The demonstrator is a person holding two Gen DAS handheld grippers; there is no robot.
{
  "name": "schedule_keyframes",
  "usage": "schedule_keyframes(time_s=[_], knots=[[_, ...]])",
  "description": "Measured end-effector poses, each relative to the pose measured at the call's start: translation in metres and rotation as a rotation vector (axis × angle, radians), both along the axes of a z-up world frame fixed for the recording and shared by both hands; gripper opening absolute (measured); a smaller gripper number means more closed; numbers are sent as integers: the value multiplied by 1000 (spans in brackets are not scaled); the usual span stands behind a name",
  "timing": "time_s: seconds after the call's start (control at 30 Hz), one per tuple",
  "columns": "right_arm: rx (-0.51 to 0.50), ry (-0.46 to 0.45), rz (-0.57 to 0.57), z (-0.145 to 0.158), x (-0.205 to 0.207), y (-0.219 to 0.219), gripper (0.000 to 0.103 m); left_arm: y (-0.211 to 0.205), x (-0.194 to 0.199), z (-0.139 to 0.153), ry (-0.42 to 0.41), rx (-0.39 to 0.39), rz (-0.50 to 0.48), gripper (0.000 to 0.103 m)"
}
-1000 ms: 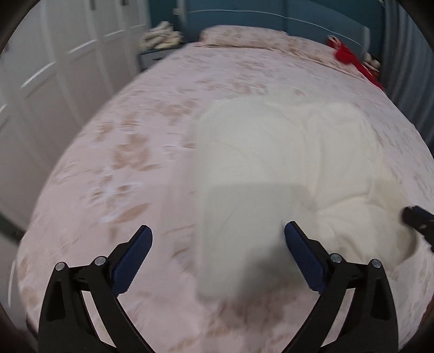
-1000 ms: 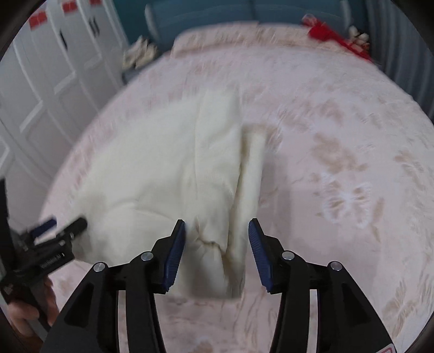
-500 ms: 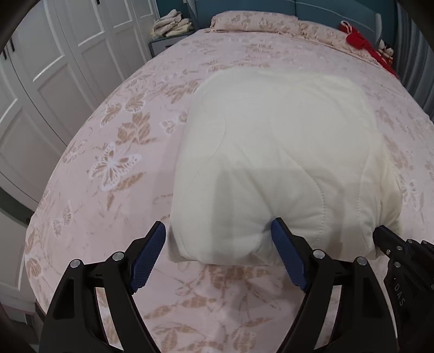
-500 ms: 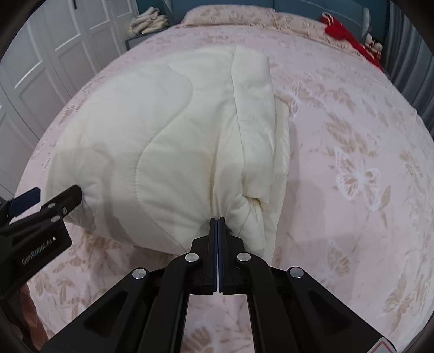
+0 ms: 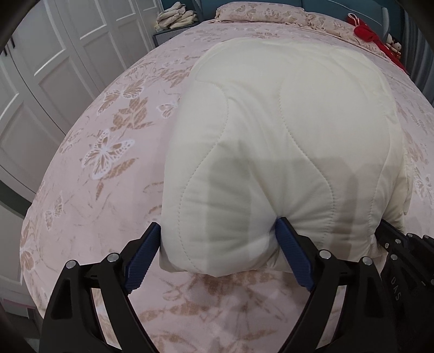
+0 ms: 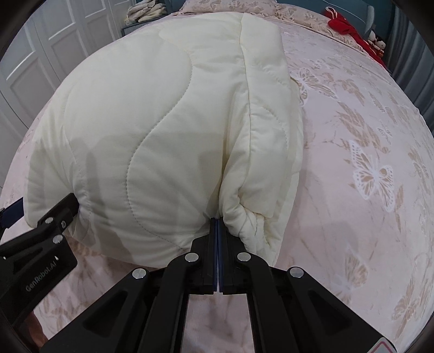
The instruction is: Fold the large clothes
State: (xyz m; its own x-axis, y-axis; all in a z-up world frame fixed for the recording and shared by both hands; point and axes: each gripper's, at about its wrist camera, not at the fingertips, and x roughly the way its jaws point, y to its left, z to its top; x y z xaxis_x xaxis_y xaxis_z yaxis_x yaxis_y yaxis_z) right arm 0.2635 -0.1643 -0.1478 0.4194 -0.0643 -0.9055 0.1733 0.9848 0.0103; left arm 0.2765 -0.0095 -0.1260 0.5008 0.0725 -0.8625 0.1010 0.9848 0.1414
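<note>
A cream quilted garment (image 5: pixel 284 130) lies folded on the pink butterfly-print bed (image 5: pixel 108 152). My left gripper (image 5: pixel 219 252) is open, its blue pads (image 5: pixel 143 252) on either side of the garment's near left corner. My right gripper (image 6: pixel 217 233) is shut on the garment's (image 6: pixel 162 122) near right edge, where the fabric bunches. The right gripper also shows at the right edge of the left wrist view (image 5: pixel 401 260). The left gripper shows at the left edge of the right wrist view (image 6: pixel 40 233).
White wardrobe doors (image 5: pixel 48 54) run along the left of the bed. A nightstand with folded cloths (image 5: pixel 173 19) stands at the far left. A pillow (image 5: pixel 271 12) and red items (image 5: pixel 366 32) lie at the head of the bed (image 6: pixel 366 135).
My right gripper closed on the garment's near right edge. My left gripper moved forward until its open pads straddle the near left corner.
</note>
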Motion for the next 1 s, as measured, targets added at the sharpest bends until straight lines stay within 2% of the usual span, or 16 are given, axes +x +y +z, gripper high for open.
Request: schedule_keyframes(time_s=[0.4, 0.63, 0.7, 0.8, 0.9, 1.0], knots=[[-30, -6, 7, -10, 5, 3, 0, -4, 1, -13, -21, 6, 18, 89], [25, 23, 3, -5, 7, -2, 0, -4, 2, -12, -13, 8, 21, 89], [71, 31, -9, 7, 5, -9, 0, 1, 1, -3, -9, -13, 19, 89], [131, -21, -25, 32, -8, -16, 0, 8, -6, 20, -34, -35, 4, 84], [108, -93, -24, 60, -11, -21, 0, 20, -5, 50, -80, -84, 21, 83], [129, -129, -51, 80, 1, -31, 0, 32, 13, 70, -98, -119, 50, 82]])
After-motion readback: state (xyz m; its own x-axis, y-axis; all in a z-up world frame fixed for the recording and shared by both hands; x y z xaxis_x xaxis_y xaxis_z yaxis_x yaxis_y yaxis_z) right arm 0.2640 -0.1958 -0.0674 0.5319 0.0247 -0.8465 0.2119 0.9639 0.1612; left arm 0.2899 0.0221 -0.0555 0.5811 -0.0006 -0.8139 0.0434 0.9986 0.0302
